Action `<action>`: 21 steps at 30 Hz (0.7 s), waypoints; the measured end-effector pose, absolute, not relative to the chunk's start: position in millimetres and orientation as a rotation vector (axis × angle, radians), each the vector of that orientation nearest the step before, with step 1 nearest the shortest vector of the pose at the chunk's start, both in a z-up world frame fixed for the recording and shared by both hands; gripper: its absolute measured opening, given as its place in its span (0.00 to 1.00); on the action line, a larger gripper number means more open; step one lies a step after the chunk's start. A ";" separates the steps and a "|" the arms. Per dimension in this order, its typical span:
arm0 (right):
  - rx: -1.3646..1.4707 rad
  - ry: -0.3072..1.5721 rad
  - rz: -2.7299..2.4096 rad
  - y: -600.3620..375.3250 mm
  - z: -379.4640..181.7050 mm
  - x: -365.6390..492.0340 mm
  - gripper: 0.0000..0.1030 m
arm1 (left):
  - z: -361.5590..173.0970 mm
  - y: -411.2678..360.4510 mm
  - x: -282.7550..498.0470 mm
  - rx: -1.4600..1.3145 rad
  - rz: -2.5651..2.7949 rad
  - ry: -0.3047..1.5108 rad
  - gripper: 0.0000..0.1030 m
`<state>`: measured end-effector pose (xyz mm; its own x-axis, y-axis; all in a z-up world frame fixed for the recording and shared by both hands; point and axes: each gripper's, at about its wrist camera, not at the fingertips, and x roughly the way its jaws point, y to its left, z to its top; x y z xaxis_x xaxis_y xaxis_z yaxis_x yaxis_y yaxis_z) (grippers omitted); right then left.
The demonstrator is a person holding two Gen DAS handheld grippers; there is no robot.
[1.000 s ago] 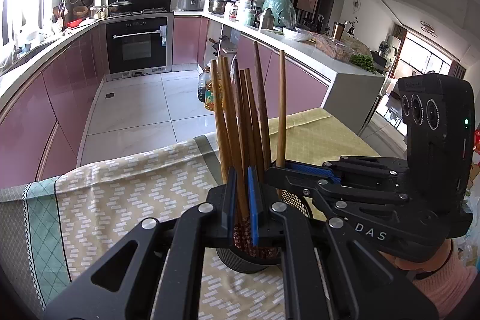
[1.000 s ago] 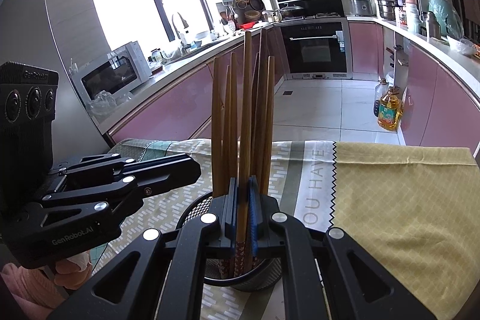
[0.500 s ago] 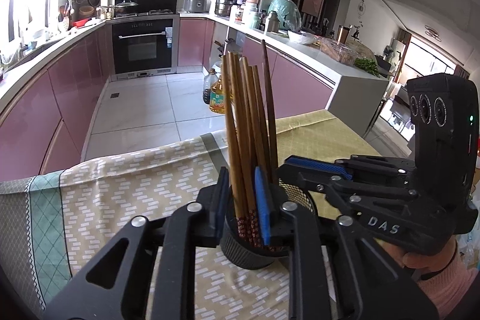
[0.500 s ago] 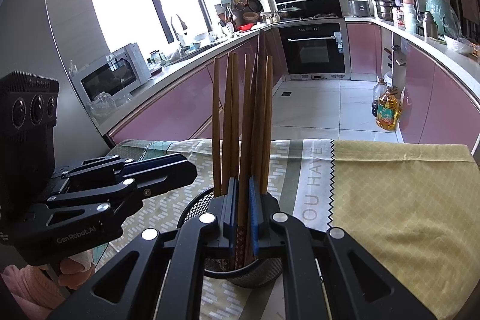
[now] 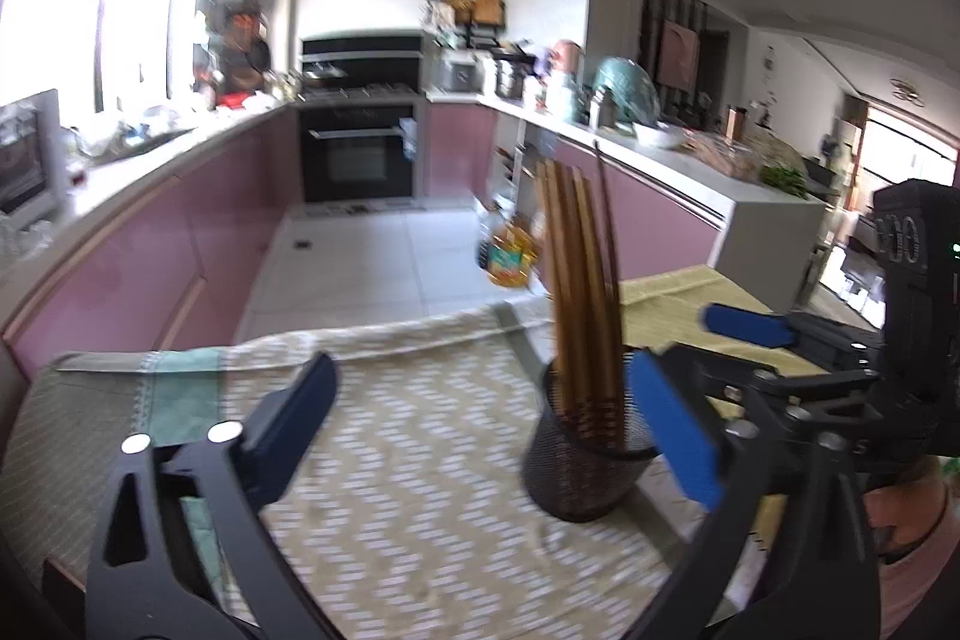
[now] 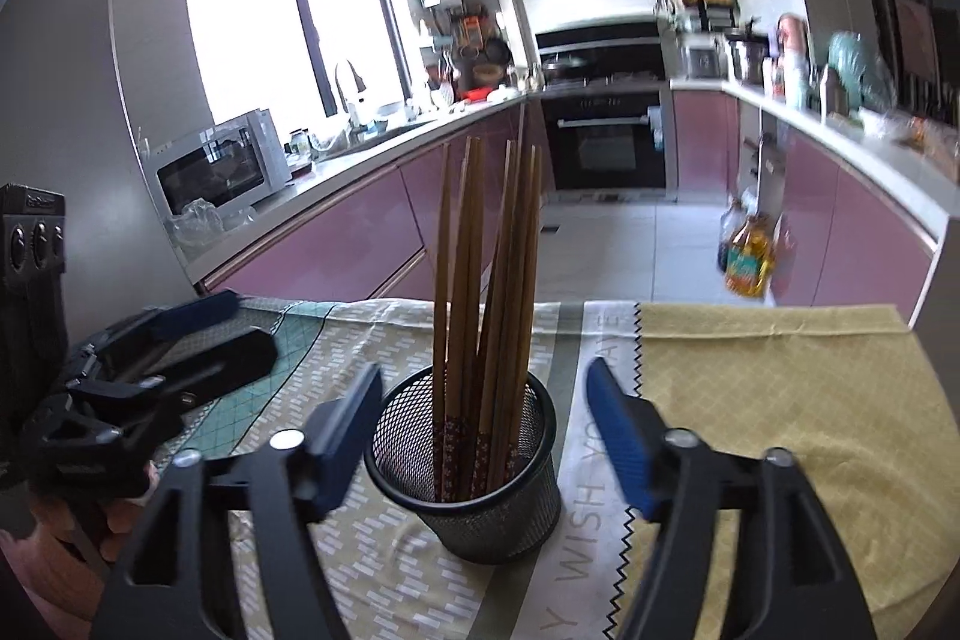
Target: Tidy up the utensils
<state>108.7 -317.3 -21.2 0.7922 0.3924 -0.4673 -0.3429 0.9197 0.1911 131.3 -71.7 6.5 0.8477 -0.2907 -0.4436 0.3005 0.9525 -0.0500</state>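
Observation:
Several brown wooden chopsticks stand upright in a black mesh holder on the table; they also show in the left wrist view, in the holder. My right gripper is open, its blue pads either side of the holder, empty. My left gripper is open and empty, the holder near its right pad. Each gripper shows in the other's view: the left, the right.
The table carries a patterned beige and green cloth and a yellow cloth. Pink kitchen cabinets, an oven and an oil bottle on the floor lie beyond the table's far edge.
Both grippers were shut on chopsticks over the holder. Both have opened and let go; the chopsticks now stand loose in the holder. Both grippers have drawn back.

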 end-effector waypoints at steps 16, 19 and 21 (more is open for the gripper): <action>0.021 0.304 0.275 -293.1 -26.2 45.1 0.93 | 5.8 -25.7 64.7 0.006 -0.108 0.297 0.95; 0.025 0.286 0.263 -289.3 -25.5 39.6 0.93 | 5.4 -22.7 54.7 0.009 -0.082 0.271 0.95; 0.021 0.270 0.258 -287.6 -25.0 34.7 0.93 | 5.1 -22.3 48.9 0.015 -0.072 0.260 0.95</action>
<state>34.7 -287.6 -25.0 0.9313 0.2547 -0.2606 -0.2490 0.9669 0.0552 48.9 -22.3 5.1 0.9639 -0.0694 -0.2571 0.0734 0.9973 0.0058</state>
